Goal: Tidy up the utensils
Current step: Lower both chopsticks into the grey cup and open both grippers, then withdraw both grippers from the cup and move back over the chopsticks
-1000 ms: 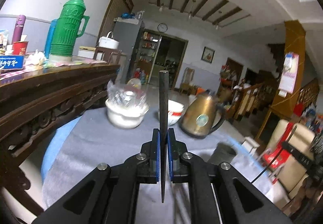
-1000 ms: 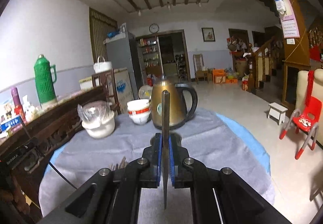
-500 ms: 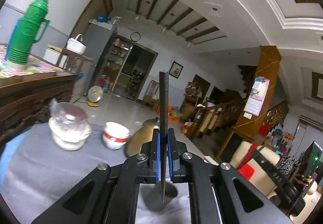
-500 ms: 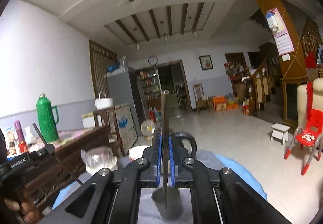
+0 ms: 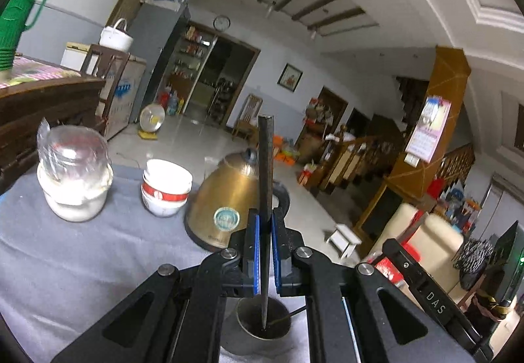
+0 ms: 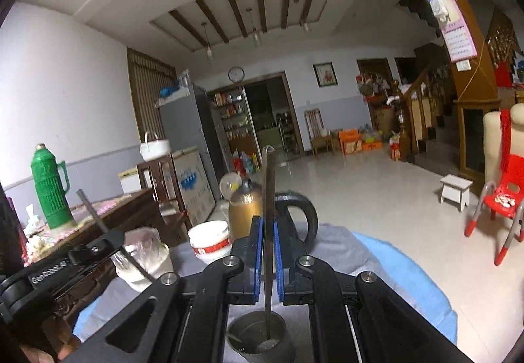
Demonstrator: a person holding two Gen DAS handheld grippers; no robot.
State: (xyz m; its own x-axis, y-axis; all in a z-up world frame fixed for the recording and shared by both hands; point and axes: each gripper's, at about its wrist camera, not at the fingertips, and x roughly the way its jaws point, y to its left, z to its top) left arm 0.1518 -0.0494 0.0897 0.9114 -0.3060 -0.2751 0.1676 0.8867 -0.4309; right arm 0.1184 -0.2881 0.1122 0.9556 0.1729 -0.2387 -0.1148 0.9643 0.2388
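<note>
Steel cup [image 5: 262, 327] directly beneath both grippers; left gripper [image 5: 265, 251] and right gripper [image 6: 268, 261] each pinching an upright chopstick [image 5: 265, 166], tips over the mouth.

Left gripper [image 5: 266, 251] clamped on upright dark chopstick [image 5: 266, 173] — tip inside metal cup [image 5: 262, 323], gold kettle [image 5: 226, 196] behind

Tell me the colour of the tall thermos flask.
Green thermos flask, clearest in the right wrist view.

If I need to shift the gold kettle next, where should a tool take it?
Probably by the black loop handle on the gold kettle, coming in from the open right-hand side. Its body is a wide smooth cone, likely too broad to pinch, and the stacked bowls crowd its left. Both tools hold chopsticks now.
</note>
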